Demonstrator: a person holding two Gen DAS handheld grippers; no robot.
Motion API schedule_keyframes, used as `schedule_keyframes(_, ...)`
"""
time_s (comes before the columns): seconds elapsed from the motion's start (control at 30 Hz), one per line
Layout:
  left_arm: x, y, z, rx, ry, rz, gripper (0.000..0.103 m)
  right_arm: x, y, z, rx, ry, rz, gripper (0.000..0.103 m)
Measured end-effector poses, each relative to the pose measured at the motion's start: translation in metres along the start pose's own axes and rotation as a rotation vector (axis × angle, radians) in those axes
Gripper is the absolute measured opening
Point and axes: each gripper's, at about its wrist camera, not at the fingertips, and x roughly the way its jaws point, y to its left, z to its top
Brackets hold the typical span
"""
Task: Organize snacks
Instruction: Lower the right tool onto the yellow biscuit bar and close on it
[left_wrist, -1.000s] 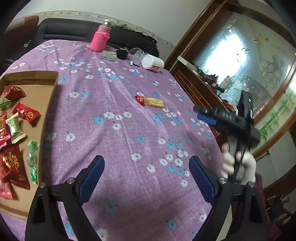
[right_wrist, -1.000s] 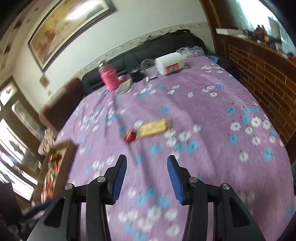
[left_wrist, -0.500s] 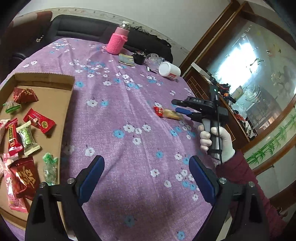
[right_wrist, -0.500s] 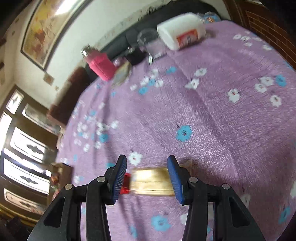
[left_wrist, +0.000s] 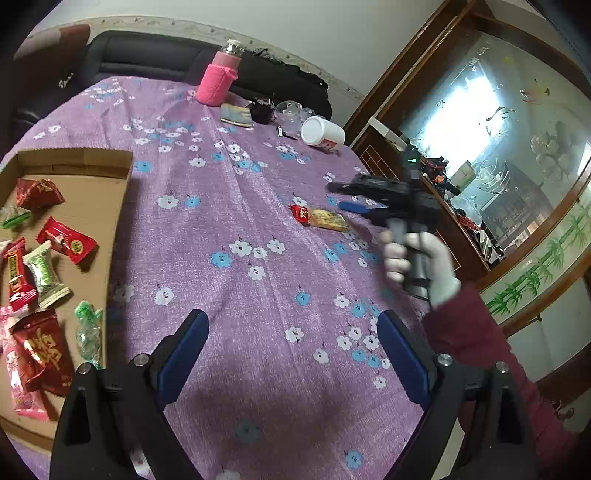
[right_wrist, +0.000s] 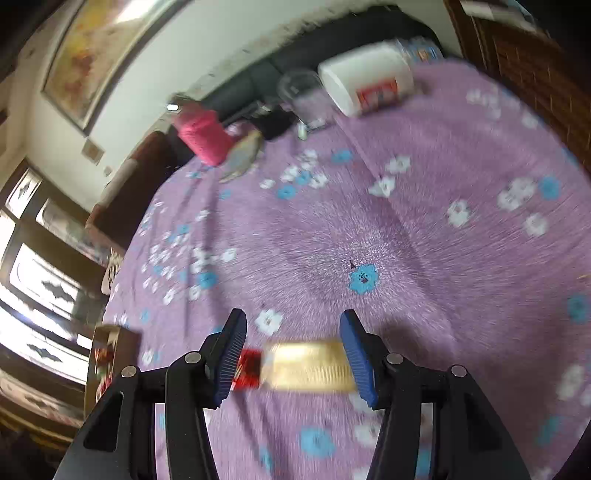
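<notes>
Lying flat on the purple tablecloth (right_wrist: 424, 229), the gold snack bar (right_wrist: 308, 363) and red candy (right_wrist: 248, 373) are framed between the right gripper's (right_wrist: 293, 350) wide-spread fingers; the left gripper (left_wrist: 291, 358) is held wide open too, nothing in it.

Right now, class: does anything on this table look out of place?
Yes. The gold snack and red candy lie loose on the tablecloth, outside the cardboard box. The white jar lies tipped over.

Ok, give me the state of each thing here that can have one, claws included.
Left claw: open, empty.
Right claw: open, astride the gold snack, not gripping.
Gold snack: flat on the cloth.
Box: open, holding snacks.
White jar: on its side.
Pink bottle: upright, capped.
</notes>
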Motion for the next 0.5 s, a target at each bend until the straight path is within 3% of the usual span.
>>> schedule_keyframes(0.1,-0.007,0.007,-0.001,-0.006,-0.012,0.022,0.092,0.004,-0.004,-0.006,0.013,0.032,0.031,0.056)
schedule_keyframes(0.2,-0.013,0.017,0.004,-0.026,-0.031,0.025,0.092,-0.009,-0.003,-0.035,0.003,0.154,0.186,0.057)
schedule_keyframes(0.4,0.002,0.010,0.025,0.021,-0.030,0.048,0.092,-0.030,0.016,-0.078,-0.115,0.063,0.034,0.056)
schedule_keyframes(0.5,0.020,-0.012,0.048,0.123,-0.028,0.071,0.091,-0.025,0.035,-0.090,-0.171,0.000,-0.056,0.056)
